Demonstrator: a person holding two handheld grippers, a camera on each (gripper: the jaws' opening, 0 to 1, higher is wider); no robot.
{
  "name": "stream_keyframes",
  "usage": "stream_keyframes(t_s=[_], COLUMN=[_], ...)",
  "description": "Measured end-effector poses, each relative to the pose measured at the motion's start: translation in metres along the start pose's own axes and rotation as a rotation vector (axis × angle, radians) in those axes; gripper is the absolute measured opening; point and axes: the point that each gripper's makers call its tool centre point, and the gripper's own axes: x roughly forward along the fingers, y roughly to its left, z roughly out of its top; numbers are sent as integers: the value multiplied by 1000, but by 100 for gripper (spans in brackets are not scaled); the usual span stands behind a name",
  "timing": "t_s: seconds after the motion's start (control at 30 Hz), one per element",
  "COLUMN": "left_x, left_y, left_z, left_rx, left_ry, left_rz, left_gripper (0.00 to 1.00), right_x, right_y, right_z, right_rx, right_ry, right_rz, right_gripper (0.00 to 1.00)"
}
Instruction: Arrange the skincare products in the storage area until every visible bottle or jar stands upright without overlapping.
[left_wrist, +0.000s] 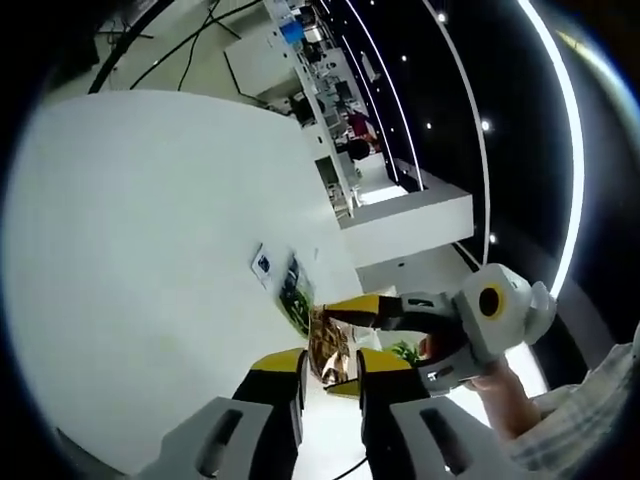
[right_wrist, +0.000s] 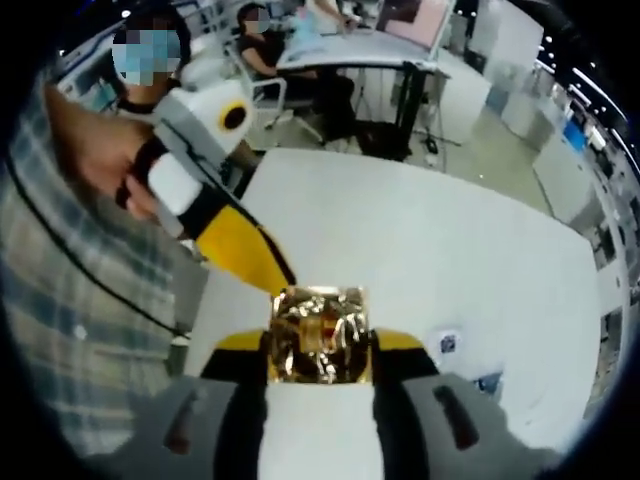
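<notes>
A small box with a crinkled gold foil end (right_wrist: 320, 330) and a white body sits between the yellow-tipped jaws of my right gripper (right_wrist: 320, 348), which is shut on it above the white table (right_wrist: 450, 250). My left gripper (right_wrist: 284, 284) comes in from the left, and its yellow tip meets the box's far left corner. In the left gripper view the gold box (left_wrist: 326, 340) shows in the narrow gap of my left gripper (left_wrist: 331, 362), whose jaws stand slightly apart. My right gripper (left_wrist: 346, 348) holds the box from the right.
On the white table (left_wrist: 150, 250) lie a small printed tag card (left_wrist: 262, 265) and a green packet (left_wrist: 296, 296), which also appear as the card (right_wrist: 447, 342) and packet (right_wrist: 488, 383). A hand in a checked sleeve (left_wrist: 505, 395) holds the right gripper. People sit at a desk (right_wrist: 350, 55) behind.
</notes>
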Motion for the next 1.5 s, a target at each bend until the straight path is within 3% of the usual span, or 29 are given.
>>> stream_keyframes(t_s=[0.07,0.2,0.3,0.4,0.47,0.5,0.53,0.6,0.7,0.77,0.87,0.93,1.2,1.37,1.4,1.43,1.5], left_x=[-2,-5,-5,-9,-14,-18,-20,-23,-26,-28,-31,-33,-41,-41,-41,-42,-41], left_y=[2,4,6,10,15,21,20,18,27,28,25,25,28,27,27,27,27], left_z=[1,2,0,-3,-8,-14,-18,-27,-35,-35,-37,-38,-39,-40,-40,-40,-40], left_rx=[-3,-7,-9,-6,-36,-92,-79,-26,-65,-69,-41,-54,-53,-48,-47,-47,-49], left_ry=[-6,-16,-8,-8,-6,-7,6,27,34,33,40,32,18,18,20,19,18], left_rz=[5,6,14,18,26,60,55,38,62,62,65,58,63,61,61,61,60], left_gripper=[22,22,22,23,23,23,23,23,23,23,23,23,22,22,22,22,22], right_x=[1,5,15,18,21,24,27,37,54,63,74,78,89,94,93,92,93], right_y=[-1,-6,-9,-9,-5,0,-3,-10,-9,-12,-11,-13,-15,-12,-15,-14,-15], right_z=[-2,-6,-25,-34,-37,-39,-45,-57,-51,-50,-47,-54,-63,-77,-73,-74,-73], right_rx=[-7,3,-2,13,48,66,74,47,-15,-120,-138,-175,-165,-207,-247,-193,-176], right_ry=[9,14,75,88,75,67,82,120,108,130,117,159,183,239,217,222,213], right_rz=[0,3,0,7,26,53,47,20,39,45,69,67,79,73,65,58,52], right_gripper=[33,34,34,35,37,40,42,42,46,47,47,47,47,45,45,44,44])
